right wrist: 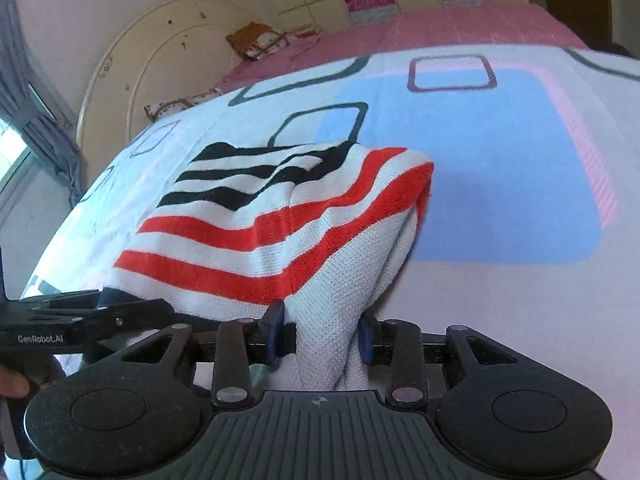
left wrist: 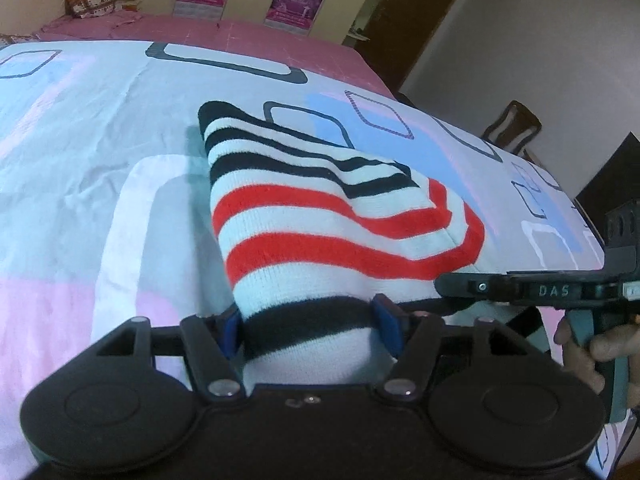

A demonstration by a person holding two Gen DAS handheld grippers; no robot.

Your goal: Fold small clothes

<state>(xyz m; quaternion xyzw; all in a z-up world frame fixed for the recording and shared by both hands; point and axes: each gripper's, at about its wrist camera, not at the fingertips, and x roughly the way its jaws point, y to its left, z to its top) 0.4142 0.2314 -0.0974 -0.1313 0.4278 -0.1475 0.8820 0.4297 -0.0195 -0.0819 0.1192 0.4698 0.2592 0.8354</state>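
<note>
A knit sweater point(left wrist: 320, 220) with black and red stripes on white lies folded on the patterned bed sheet point(left wrist: 100, 120). Its near end runs between the blue pads of my left gripper point(left wrist: 310, 330), whose jaws stand wide and do not pinch it. In the right wrist view the same sweater point(right wrist: 280, 220) has its white near corner bunched between the pads of my right gripper point(right wrist: 320, 336), which is shut on it. One of the right gripper's fingers point(left wrist: 500, 290) crosses the left view at the right, with a hand behind it.
The sheet point(right wrist: 480, 160) covers a bed with a pink blanket point(left wrist: 240, 32) and a pillow point(left wrist: 88, 0) at the far end, by a round headboard point(right wrist: 160, 60). The bed's right edge drops off near a chair point(left wrist: 512, 128).
</note>
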